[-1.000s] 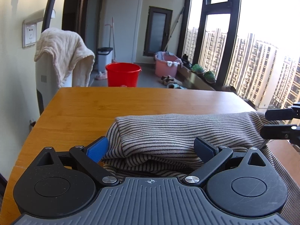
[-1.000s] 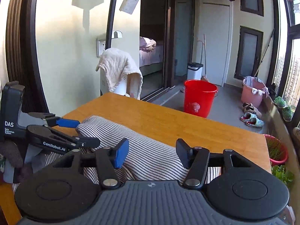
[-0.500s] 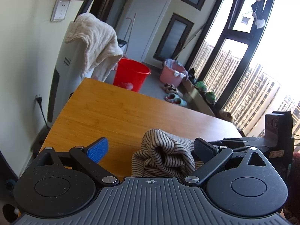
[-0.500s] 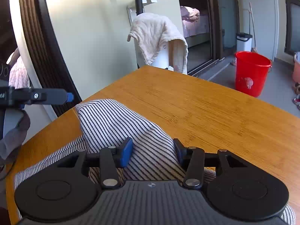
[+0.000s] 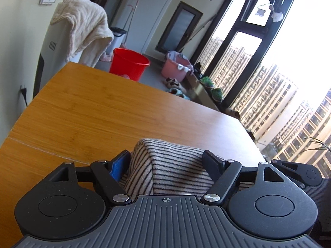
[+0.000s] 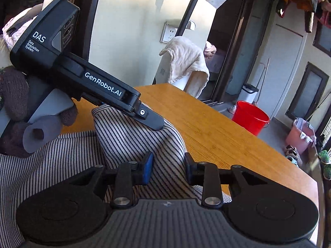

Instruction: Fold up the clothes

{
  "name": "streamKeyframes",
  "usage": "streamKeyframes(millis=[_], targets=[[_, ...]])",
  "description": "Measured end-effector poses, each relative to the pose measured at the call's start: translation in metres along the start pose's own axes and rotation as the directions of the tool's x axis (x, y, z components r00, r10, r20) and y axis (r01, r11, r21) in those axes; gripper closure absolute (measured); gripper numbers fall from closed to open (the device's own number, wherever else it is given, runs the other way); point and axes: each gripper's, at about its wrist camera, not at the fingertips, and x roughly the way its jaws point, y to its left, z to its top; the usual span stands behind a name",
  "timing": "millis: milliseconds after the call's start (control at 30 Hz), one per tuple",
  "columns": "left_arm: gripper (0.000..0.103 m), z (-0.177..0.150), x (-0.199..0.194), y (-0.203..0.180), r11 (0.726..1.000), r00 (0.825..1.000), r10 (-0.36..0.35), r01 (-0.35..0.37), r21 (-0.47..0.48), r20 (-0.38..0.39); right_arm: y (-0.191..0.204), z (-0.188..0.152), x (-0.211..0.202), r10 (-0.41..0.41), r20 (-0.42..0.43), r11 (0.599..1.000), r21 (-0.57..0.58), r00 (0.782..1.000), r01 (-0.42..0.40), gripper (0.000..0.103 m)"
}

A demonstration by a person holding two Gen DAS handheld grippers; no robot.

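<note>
Sunlit balcony room with tall windows; a wooden counter (image 5: 115, 111) carries the work. A striped garment (image 6: 132, 142) lies bunched at the near edge of the counter, toward the corner closest to the person, the rest of the counter bare.

Progress, as judged: the garment is gathered into a thick roll or fold, not yet a flat, squared bundle. At least one fold appears made; loose cloth spreads to the left in the right wrist view, so further folding and smoothing remain.

Left gripper (image 5: 165, 161): jaws fairly wide and closing, with the humped end of the garment filling the gap between them; both pads appear to touch the cloth.
Right gripper (image 6: 168, 165): jaws narrow and closing, with a ridge of striped cloth between them; the pads appear pressed on it.

View differences:
- Right wrist view shows the left gripper from the side, its tips resting on top of the hump, a gloved hand (image 6: 14, 99) on its handle, and the flat spread of cloth nearer the person.
- Left wrist view shows only the hump end, but also the window-side edge of the counter and the high-rise blocks outside.
- Both show a red bucket (image 5: 128, 64) on the floor beyond the far edge, and a cream towel (image 5: 82, 29) draped over a white appliance.
</note>
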Motion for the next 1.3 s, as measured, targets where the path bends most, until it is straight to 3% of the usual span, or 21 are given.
streamKeyframes(millis=[133, 233, 333, 500, 600, 767, 867, 933, 1033, 1133, 1300], targets=[[0.021, -0.006, 0.003, 0.003, 1.000, 1.000, -0.023, 0.023, -0.011, -0.009, 0.001, 0.000, -0.003, -0.002, -0.003, 1.000, 0.002, 1.000, 0.003, 0.072], [0.006, -0.003, 0.001, 0.004, 0.998, 0.998, -0.066, 0.066, -0.018, -0.017, 0.007, 0.000, -0.006, -0.018, 0.003, 0.999, -0.029, 1.000, 0.018, 0.072], [0.006, -0.004, 0.003, 0.001, 0.998, 0.997, -0.069, 0.069, -0.004, -0.028, 0.007, 0.000, -0.005, -0.021, 0.003, 1.000, -0.011, 1.000, 0.021, 0.072], [0.034, -0.014, 0.002, -0.001, 0.999, 1.000, -0.024, 0.024, 0.044, 0.003, -0.007, -0.001, -0.007, -0.009, -0.015, 0.998, 0.062, 1.000, 0.010, 0.072], [0.040, -0.019, -0.003, -0.003, 0.997, 1.000, -0.003, 0.003, 0.077, 0.010, -0.023, -0.006, -0.020, -0.032, -0.022, 0.992, 0.123, 0.999, 0.035, 0.070], [0.041, -0.025, -0.004, -0.009, 0.992, 0.999, 0.039, -0.041, 0.123, 0.016, -0.051, -0.028, -0.058, -0.231, -0.045, 0.950, 0.205, 0.972, 0.236, 0.066], [0.041, -0.027, -0.006, -0.011, 0.990, 0.998, 0.050, -0.053, 0.133, 0.024, -0.069, -0.057, -0.076, -0.264, -0.108, 0.908, 0.308, 0.959, 0.284, 0.061], [0.041, -0.028, -0.007, -0.012, 0.989, 0.998, 0.049, -0.053, 0.139, 0.028, -0.075, -0.076, -0.077, -0.280, -0.158, 0.879, 0.354, 0.947, 0.319, 0.049], [0.041, -0.031, -0.005, -0.014, 0.985, 0.998, 0.056, -0.062, 0.163, 0.043, -0.078, -0.088, -0.072, -0.256, -0.153, 0.860, 0.415, 0.954, 0.297, 0.048], [0.040, -0.033, -0.002, -0.018, 0.978, 0.996, 0.075, -0.084, 0.190, 0.053, -0.071, -0.082, -0.060, -0.280, -0.138, 0.882, 0.354, 0.950, 0.312, 0.057], [0.040, -0.026, 0.007, -0.018, 0.973, 0.992, 0.108, -0.119, 0.198, 0.065, -0.085, -0.072, -0.038, -0.292, -0.123, 0.890, 0.328, 0.949, 0.316, 0.057]])
